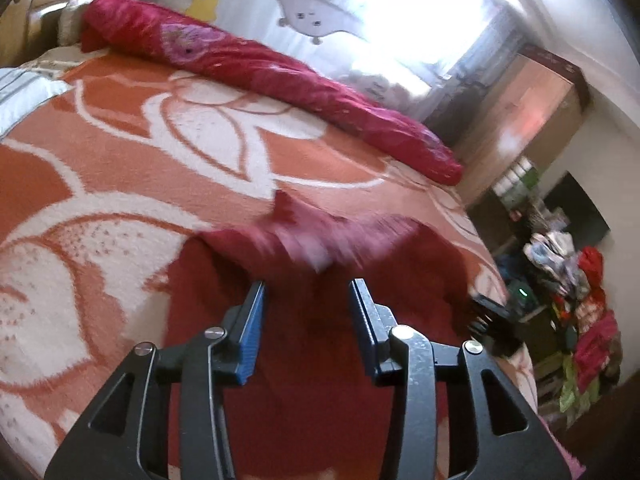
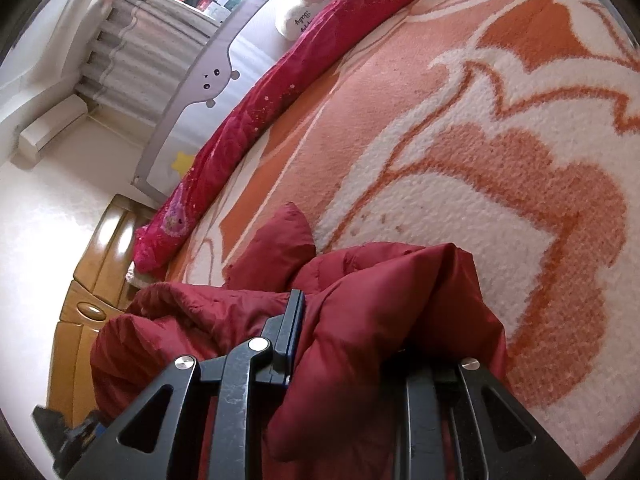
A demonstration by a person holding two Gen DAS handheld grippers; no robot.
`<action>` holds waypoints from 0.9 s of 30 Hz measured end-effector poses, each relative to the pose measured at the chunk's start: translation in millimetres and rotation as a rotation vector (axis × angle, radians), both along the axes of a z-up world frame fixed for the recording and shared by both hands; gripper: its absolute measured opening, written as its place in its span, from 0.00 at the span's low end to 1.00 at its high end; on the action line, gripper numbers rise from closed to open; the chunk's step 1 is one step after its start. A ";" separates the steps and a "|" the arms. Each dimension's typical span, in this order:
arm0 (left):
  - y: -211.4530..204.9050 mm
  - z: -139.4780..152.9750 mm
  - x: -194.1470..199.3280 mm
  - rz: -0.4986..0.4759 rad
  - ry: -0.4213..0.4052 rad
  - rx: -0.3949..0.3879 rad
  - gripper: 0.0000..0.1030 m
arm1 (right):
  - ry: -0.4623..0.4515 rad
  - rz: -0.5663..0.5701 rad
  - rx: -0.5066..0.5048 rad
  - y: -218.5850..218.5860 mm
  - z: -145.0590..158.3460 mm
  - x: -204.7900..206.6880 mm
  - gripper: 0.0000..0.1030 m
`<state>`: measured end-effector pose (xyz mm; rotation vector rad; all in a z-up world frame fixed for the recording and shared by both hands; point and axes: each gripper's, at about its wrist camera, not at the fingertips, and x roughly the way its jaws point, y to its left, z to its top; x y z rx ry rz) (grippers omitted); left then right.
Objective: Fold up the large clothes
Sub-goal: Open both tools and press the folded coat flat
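Note:
A dark red puffy jacket point(image 1: 304, 344) lies on the orange and white floral blanket point(image 1: 120, 152) of a bed. My left gripper point(image 1: 306, 292) is open just above the jacket, with nothing between its blue pads; the jacket's far edge is blurred. In the right wrist view my right gripper point(image 2: 340, 320) is shut on a thick fold of the red jacket point(image 2: 380, 312), which bulges over and hides its right finger. The other gripper point(image 1: 488, 320) shows at the jacket's right edge in the left wrist view.
A rolled magenta quilt point(image 1: 260, 68) lies along the bed's far side, against a grey bed rail point(image 1: 304, 16). A wooden headboard point(image 2: 92, 280) stands near. A wardrobe point(image 1: 520, 120) and a pile of clothes point(image 1: 572, 300) stand beyond the bed's right edge.

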<state>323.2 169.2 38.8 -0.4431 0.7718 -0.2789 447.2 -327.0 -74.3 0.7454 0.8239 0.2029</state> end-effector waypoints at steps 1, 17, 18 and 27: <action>-9.4 -0.1 -2.2 -0.030 0.000 0.007 0.38 | 0.002 -0.002 -0.006 0.8 0.2 1.8 0.22; -110.7 -82.2 46.0 -0.122 0.171 0.282 0.38 | -0.124 -0.026 0.036 -12.6 65.9 -34.3 0.72; -111.0 -81.4 49.3 -0.115 0.169 0.286 0.38 | -0.160 -0.032 0.004 -9.9 74.3 -45.0 0.73; -111.3 -82.8 61.2 -0.096 0.177 0.323 0.38 | -0.078 0.339 -0.551 111.6 50.1 -43.0 0.69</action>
